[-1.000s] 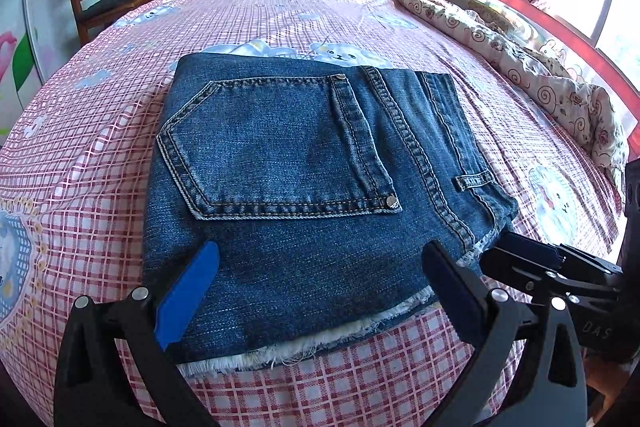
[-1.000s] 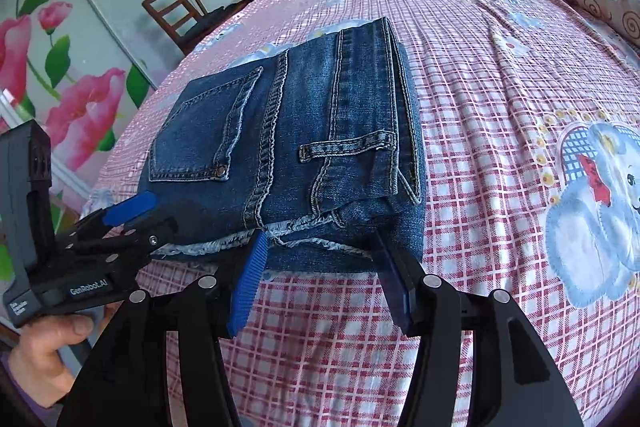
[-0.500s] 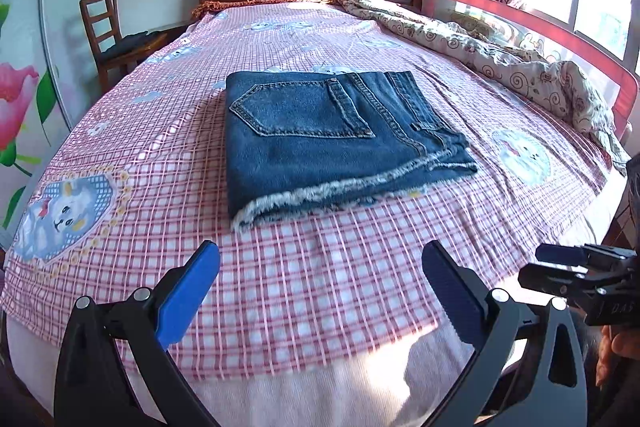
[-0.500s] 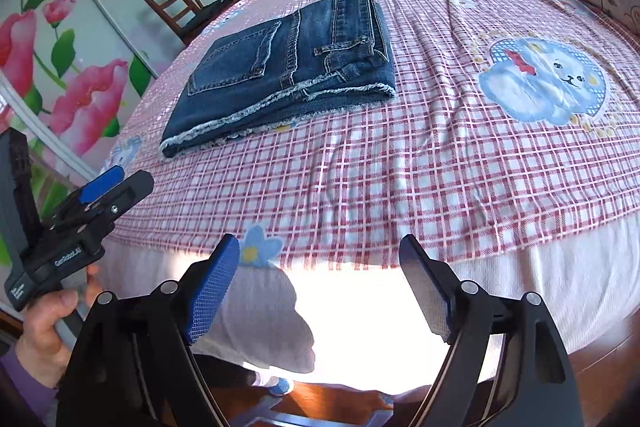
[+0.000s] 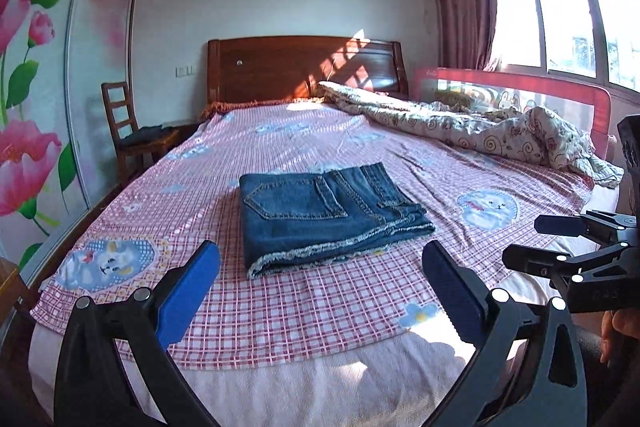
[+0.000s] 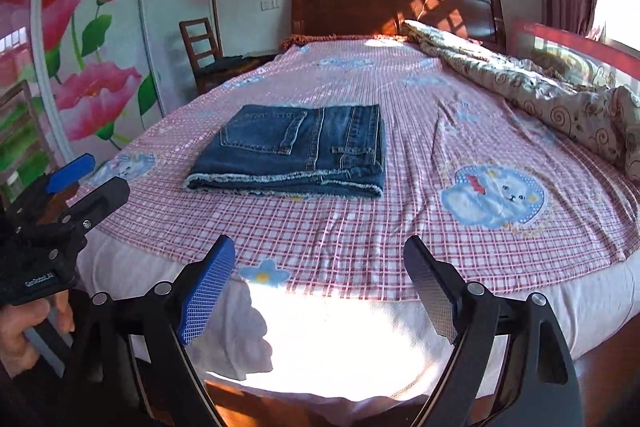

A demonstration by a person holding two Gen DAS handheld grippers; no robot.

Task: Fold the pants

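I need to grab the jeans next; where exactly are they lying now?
The folded blue denim jeans lie flat mid-bed on the pink checked sheet, left of the crumpled floral quilt.

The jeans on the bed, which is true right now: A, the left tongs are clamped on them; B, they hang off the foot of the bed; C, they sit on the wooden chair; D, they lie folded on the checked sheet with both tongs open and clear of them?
D: the folded jeans rest flat on the checked sheet, while the left tongs and right tongs stand open, short of them.
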